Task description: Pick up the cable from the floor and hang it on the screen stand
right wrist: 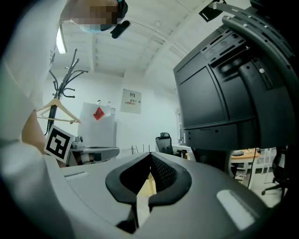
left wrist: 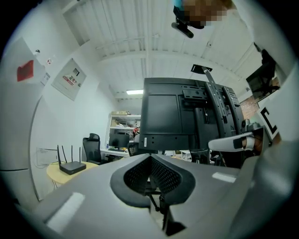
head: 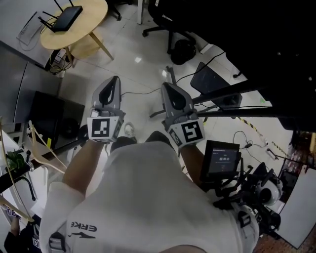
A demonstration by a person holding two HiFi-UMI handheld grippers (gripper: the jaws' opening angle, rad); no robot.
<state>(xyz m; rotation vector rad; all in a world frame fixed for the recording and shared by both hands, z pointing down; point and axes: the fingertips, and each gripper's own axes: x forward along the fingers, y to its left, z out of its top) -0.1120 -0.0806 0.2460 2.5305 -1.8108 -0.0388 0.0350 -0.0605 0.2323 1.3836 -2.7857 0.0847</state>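
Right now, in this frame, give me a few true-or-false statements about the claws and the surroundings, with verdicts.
1. The left claw and the right claw are both shut and empty. True.
2. A router sits on the round table. True.
3. The right claw holds a cable. False: it holds nothing; a cable lies on the floor.
4. The left claw points straight down. False: it faces across the room toward the back of the screen.
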